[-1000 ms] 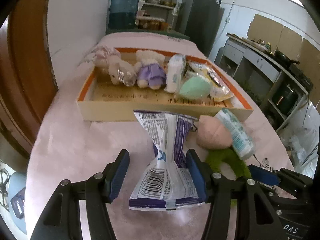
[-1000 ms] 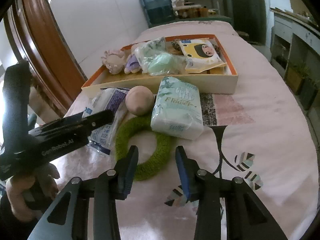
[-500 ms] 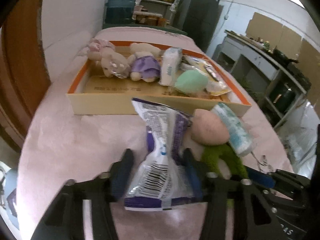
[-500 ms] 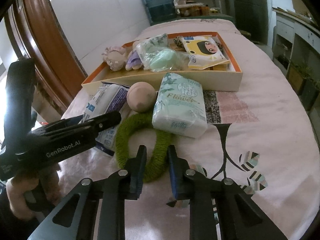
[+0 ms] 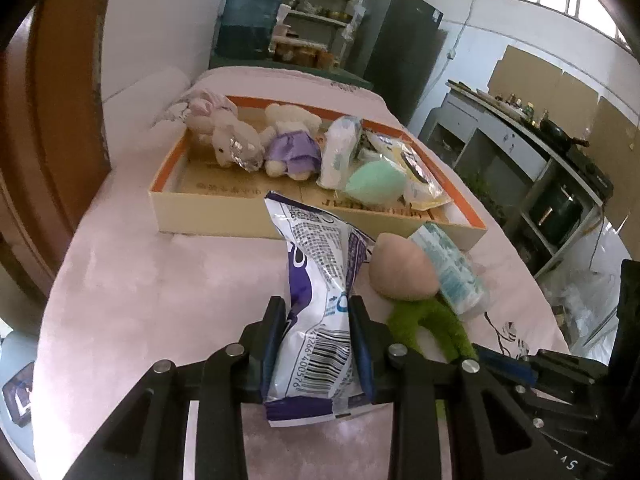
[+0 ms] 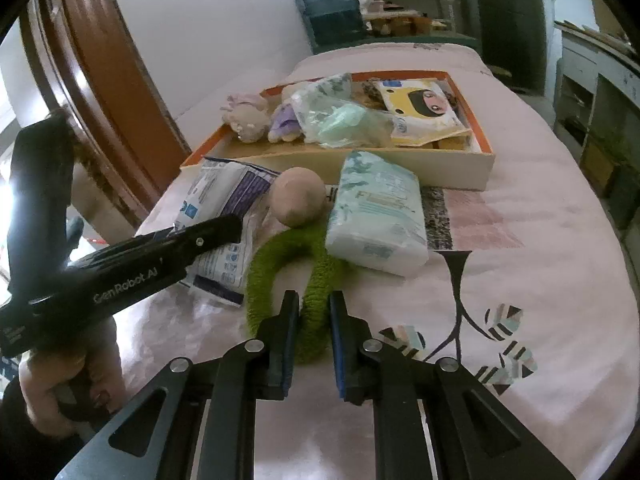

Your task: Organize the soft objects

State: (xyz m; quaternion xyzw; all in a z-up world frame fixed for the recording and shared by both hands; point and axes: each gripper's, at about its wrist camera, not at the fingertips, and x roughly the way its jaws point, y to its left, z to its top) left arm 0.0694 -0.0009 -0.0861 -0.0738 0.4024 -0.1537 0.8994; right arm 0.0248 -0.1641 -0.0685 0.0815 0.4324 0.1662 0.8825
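A purple-and-white plastic packet lies on the pink tablecloth. My left gripper has it between its jaws, which are closing, and the pads pinch its lower half. My right gripper is shut on the near side of a fuzzy green ring. A peach soft ball and a pale tissue pack rest against the ring's far side. Behind them stands an orange-rimmed cardboard box holding plush toys, tissue packs and a mint-green sponge.
A hand holds the left gripper's black body at the left of the right wrist view. A wooden door frame stands left of the table. Bare pink cloth spreads to the right, kitchen counters beyond.
Both pairs of jaws have drawn together: the left on the packet, squeezing its middle, and the right on the green ring. Neither hand has shifted much.
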